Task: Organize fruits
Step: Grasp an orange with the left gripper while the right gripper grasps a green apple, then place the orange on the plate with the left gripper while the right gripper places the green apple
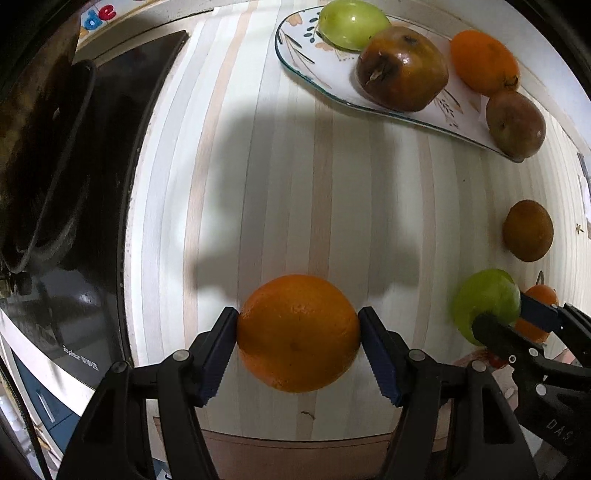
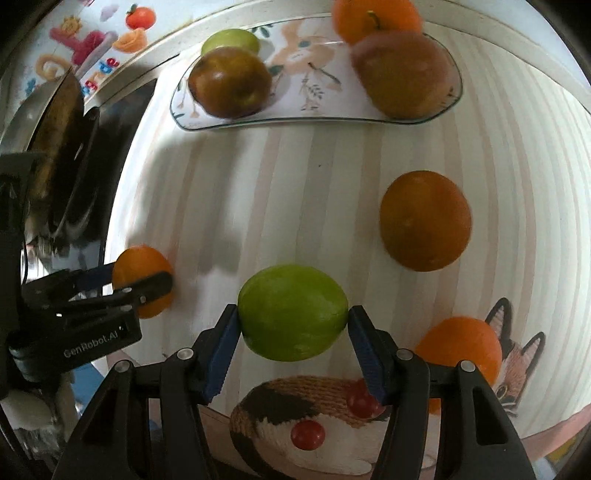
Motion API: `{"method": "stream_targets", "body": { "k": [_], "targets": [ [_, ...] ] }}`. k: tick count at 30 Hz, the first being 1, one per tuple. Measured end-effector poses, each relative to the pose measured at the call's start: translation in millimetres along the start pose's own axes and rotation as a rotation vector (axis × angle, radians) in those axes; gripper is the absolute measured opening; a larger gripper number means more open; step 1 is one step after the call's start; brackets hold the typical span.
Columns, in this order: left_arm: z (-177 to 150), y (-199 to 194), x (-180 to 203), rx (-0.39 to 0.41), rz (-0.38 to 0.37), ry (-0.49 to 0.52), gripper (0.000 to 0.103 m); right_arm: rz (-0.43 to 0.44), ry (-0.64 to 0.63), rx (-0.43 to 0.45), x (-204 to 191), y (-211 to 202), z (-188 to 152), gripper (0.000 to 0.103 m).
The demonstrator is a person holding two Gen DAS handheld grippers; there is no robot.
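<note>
My left gripper (image 1: 298,332) is shut on an orange (image 1: 298,333) and holds it above the striped table. My right gripper (image 2: 293,319) is shut on a green apple (image 2: 292,317); it also shows in the left wrist view (image 1: 485,304). The left gripper with its orange shows at the left of the right wrist view (image 2: 142,282). A glass plate (image 1: 325,70) at the far side holds a green apple (image 1: 352,24), two brown fruits (image 1: 402,68) and an orange (image 1: 482,61). A dull orange (image 2: 424,221) and a bright orange (image 2: 460,350) lie loose on the table.
A black stovetop with a dark pan (image 1: 48,155) lies to the left of the table. A cat-patterned mat with small red balls (image 2: 308,434) lies at the near edge. A cartoon cat print (image 2: 513,354) is at the right.
</note>
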State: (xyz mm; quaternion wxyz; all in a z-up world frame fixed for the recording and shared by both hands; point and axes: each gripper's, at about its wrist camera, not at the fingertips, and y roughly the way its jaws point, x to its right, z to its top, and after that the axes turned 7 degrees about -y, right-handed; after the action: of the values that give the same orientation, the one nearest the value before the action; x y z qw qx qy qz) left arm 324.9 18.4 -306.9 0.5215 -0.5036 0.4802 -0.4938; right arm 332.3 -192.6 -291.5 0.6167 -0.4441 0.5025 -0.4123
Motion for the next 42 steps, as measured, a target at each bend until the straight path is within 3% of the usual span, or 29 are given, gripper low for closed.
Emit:
{"method": "stream_targets", "body": {
  "k": [10, 11, 18, 22, 27, 33, 42],
  "targets": [
    [19, -7, 7, 0.001, -0.017, -0.014, 0.064, 0.015, 0.052, 0.043, 17, -9, -3, 0.062],
    [23, -12, 5, -0.041, -0.095, -0.028, 0.064, 0.026, 0.054, 0.048, 15, -10, -4, 0.061],
    [56, -73, -3, 0.052, -0.209, -0.076, 0.064, 0.108, 0.079, 0.122, 1, -41, 13, 0.061],
    [99, -98, -3, 0.099, -0.236, -0.107, 0.064, 0.125, 0.062, 0.193, 2, -77, 50, 0.061],
    [155, -89, -3, 0.066, -0.234, -0.14, 0.064, 0.046, 0.018, 0.241, 5, -98, 115, 0.061],
    [193, -55, 1, -0.017, -0.19, -0.127, 0.064, -0.008, 0.012, 0.168, 13, -75, 188, 0.061],
    [212, -26, 11, -0.088, -0.158, -0.174, 0.065, -0.021, 0.041, 0.057, 19, -35, 224, 0.062]
  ]
}}
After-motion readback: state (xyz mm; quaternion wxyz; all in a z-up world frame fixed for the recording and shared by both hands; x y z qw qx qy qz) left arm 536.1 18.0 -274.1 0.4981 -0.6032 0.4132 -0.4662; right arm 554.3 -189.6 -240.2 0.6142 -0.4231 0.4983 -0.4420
